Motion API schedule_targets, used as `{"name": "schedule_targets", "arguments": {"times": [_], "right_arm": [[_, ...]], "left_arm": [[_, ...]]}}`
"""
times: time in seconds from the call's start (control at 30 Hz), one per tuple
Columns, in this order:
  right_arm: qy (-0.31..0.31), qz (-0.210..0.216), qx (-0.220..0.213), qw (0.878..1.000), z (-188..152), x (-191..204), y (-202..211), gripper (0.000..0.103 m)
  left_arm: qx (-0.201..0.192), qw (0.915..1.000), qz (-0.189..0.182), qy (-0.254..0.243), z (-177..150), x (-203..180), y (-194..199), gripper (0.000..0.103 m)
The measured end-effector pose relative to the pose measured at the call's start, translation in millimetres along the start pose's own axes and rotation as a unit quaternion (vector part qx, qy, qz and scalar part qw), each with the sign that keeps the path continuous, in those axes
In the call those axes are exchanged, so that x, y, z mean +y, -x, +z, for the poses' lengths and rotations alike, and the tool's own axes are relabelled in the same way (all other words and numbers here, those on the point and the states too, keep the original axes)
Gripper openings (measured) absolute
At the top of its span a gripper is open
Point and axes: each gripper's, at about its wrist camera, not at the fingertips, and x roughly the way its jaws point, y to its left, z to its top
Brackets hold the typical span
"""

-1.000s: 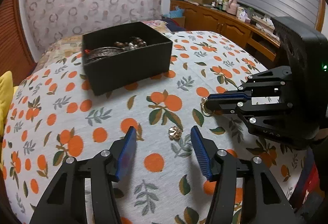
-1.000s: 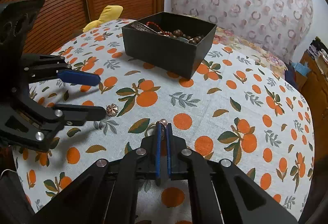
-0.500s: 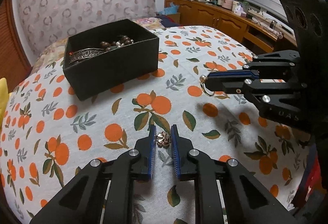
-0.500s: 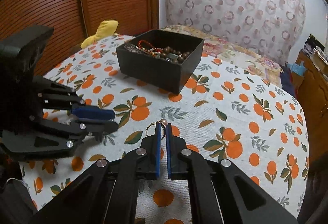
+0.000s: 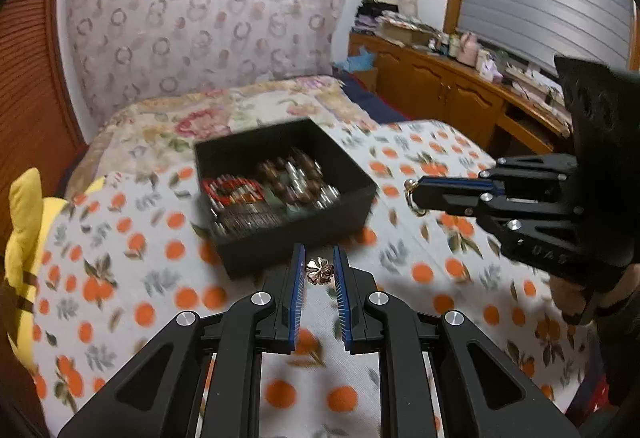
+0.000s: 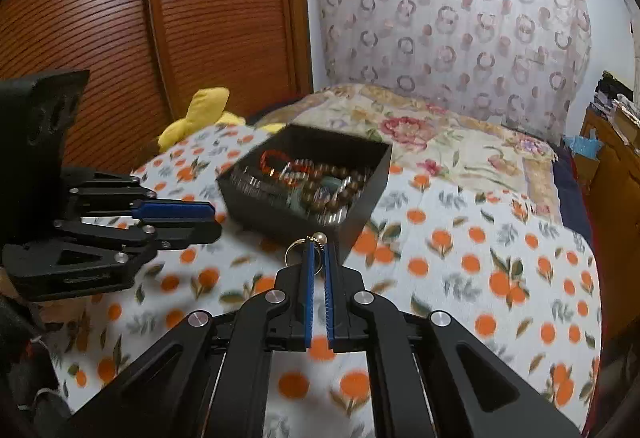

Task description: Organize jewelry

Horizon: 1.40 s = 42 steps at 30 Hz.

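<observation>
Your left gripper [image 5: 319,270], whose fingers stand wide apart a second ago, now pinches the flower-shaped brooch [image 5: 319,271] between its blue pads and carries it off the orange-print cloth [image 5: 120,278]. In the left wrist view the black box [image 5: 280,193] moves from the upper left to the middle of the frame, just beyond the fingertips. Your right gripper [image 6: 317,252] lifts the gold ring [image 6: 306,252] off the cloth too, and in its view the box now sits directly past the tips, its contents seen from above.
</observation>
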Motion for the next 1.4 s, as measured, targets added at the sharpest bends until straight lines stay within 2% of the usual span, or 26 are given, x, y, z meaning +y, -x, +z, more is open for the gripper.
{"name": "schedule_targets", "arguments": {"times": [0.23, 0.5, 0.87, 0.93, 1.0, 1.13, 1.17, 1.27, 1.3, 1.33, 1.4], "right_arm": [[-0.006, 0.008, -0.004, 1.0, 22, -7, -29, 0.006], [-0.024, 0.026, 0.01, 0.999, 27, -11, -56, 0.006], [-0.047, 0.038, -0.002, 0.998, 25, -18, -54, 0.006], [-0.047, 0.036, -0.004, 0.998, 26, -18, -51, 0.006], [-0.046, 0.036, -0.005, 0.998, 27, -19, -47, 0.006], [-0.04, 0.023, -0.004, 0.999, 26, -16, -42, 0.006], [-0.041, 0.019, -0.004, 0.999, 25, -15, -41, 0.008], [-0.046, 0.009, -0.008, 0.999, 22, -15, -32, 0.021], [-0.047, 0.007, -0.009, 0.999, 21, -15, -30, 0.024], [-0.047, 0.0, -0.011, 0.999, 20, -14, -25, 0.027], [-0.05, -0.006, -0.015, 0.999, 17, -13, -19, 0.039]], "left_arm": [[-0.015, 0.9997, 0.01, 0.014, 27, 18, -5, 0.014], [-0.013, 0.9995, 0.019, 0.022, 46, 35, -24, 0.014], [-0.008, 0.9988, 0.022, 0.043, 55, 48, -46, 0.015], [-0.008, 0.9987, 0.023, 0.045, 55, 48, -47, 0.019], [-0.011, 0.9987, 0.027, 0.042, 55, 49, -47, 0.036], [-0.015, 0.9984, 0.037, 0.04, 52, 48, -43, 0.055], [-0.017, 0.9981, 0.042, 0.042, 51, 48, -41, 0.062], [-0.02, 0.9975, 0.05, 0.045, 45, 47, -34, 0.074], [-0.02, 0.9971, 0.057, 0.046, 42, 47, -31, 0.081], [-0.021, 0.9967, 0.064, 0.047, 39, 46, -29, 0.083], [-0.022, 0.996, 0.073, 0.047, 34, 45, -22, 0.086]]}}
